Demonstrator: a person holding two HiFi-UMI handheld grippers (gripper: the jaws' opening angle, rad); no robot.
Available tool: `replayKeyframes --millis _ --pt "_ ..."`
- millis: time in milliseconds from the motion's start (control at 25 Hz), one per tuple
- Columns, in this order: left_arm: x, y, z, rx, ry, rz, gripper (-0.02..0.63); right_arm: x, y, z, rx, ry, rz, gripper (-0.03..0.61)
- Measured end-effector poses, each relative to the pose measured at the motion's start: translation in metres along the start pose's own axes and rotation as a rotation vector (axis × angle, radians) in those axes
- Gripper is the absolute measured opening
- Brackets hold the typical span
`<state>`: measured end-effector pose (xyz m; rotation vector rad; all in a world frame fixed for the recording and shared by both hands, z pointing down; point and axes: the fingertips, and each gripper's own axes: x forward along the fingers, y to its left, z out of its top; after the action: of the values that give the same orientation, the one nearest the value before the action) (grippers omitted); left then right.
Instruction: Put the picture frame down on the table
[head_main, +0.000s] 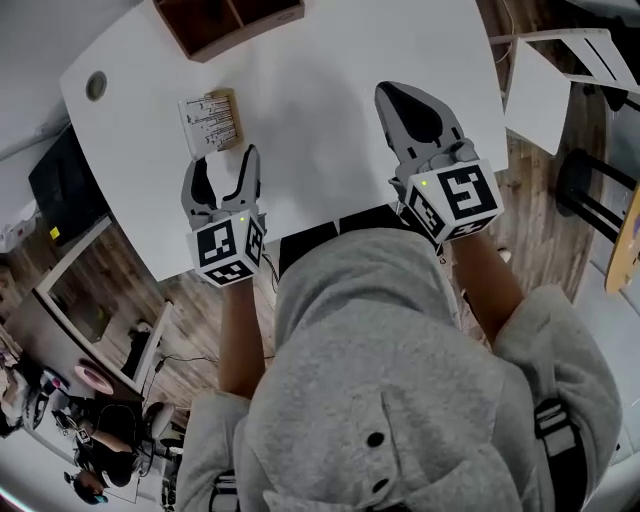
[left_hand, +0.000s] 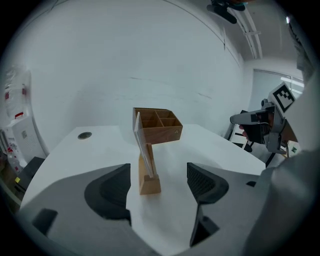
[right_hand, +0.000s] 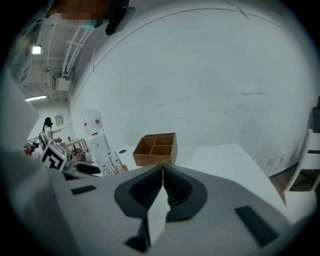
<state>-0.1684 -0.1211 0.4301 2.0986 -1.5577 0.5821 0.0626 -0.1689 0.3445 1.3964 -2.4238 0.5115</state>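
Observation:
The picture frame (head_main: 210, 122), a white printed sheet in a wooden stand, rests upright on the white table (head_main: 330, 120). In the left gripper view the picture frame (left_hand: 146, 165) is edge-on, just beyond the jaws and touching neither pad. My left gripper (head_main: 224, 165) is open and empty a little behind it, seen from its own camera as left gripper (left_hand: 157, 175). My right gripper (head_main: 392, 92) hovers over the table's right half, shut with nothing in it; its pads meet at right gripper (right_hand: 162, 169). From there the picture frame (right_hand: 114, 162) shows at the left.
A wooden divided box (head_main: 225, 25) stands at the table's far edge, behind the frame; it shows as box (left_hand: 160, 125) and box (right_hand: 156, 147). A round cable hole (head_main: 96, 85) is at the far left corner. A white board (head_main: 535, 95) and chair parts stand off the right side.

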Motion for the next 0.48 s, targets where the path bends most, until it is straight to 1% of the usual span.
replayKeyframes --millis 120,200,400,440,480 --pt "-0.010 0.006 0.004 0.000 -0.002 0.003 0.336 -0.006 -0.001 0.009 -0.010 -0.010 -0.014 0.026" --pt "-0.020 0.000 0.010 -0.003 -0.012 0.005 0.336 -0.018 -0.007 0.015 -0.020 -0.020 -0.025 0.026" --pt "-0.054 -0.008 0.048 -0.001 -0.100 0.020 0.333 -0.044 -0.017 0.038 -0.030 -0.063 -0.047 0.026" --pt "-0.060 -0.010 0.056 -0.002 -0.123 0.024 0.322 -0.048 -0.019 0.041 -0.028 -0.070 -0.049 0.026" --pt "-0.065 -0.013 0.063 -0.002 -0.144 0.029 0.270 -0.052 -0.020 0.043 -0.027 -0.077 -0.050 0.026"
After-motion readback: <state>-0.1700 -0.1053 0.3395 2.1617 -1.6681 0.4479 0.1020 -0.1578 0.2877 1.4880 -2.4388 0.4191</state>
